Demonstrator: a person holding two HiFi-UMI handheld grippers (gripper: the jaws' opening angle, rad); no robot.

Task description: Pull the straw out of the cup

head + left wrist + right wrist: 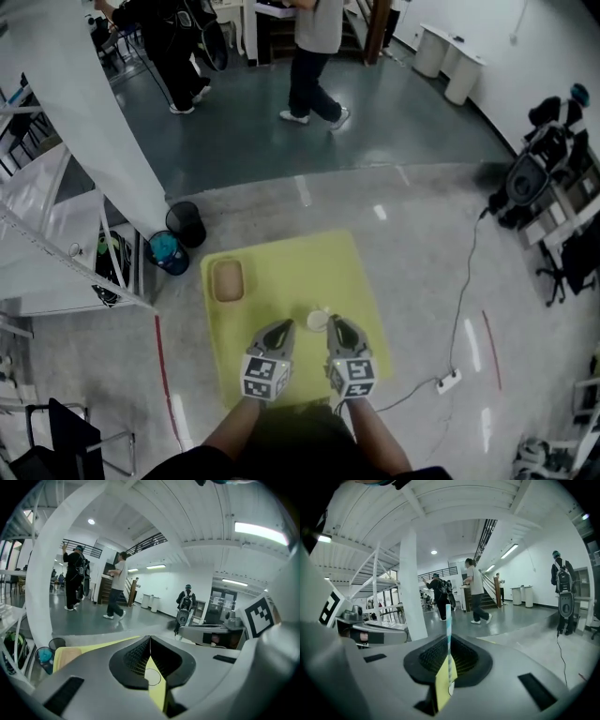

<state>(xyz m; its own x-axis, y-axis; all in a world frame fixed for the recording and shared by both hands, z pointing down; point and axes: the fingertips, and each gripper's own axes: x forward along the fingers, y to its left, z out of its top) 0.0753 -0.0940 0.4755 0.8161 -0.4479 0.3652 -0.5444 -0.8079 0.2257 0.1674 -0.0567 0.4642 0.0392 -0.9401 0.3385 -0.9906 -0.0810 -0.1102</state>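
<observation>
A yellow mat (281, 281) lies on the floor, and near its front a small white cup (319, 320) stands between my two grippers. My right gripper (337, 325) is shut on a blue-and-white striped straw (448, 634) that stands upright between its jaws. The straw's lower end runs down toward the cup (451, 688); I cannot tell whether it is still inside. My left gripper (282, 327) is just left of the cup, jaws shut tip to tip with nothing between them. In the left gripper view the cup's rim (152, 677) shows through the gap below the jaws.
A tan tray (228, 279) sits on the mat's far left corner. A black bin (187, 223) and a blue bucket (169, 251) stand beside a white pillar (89, 112) at the left. A cable and power strip (448, 381) lie to the right. People (314, 56) walk at the back.
</observation>
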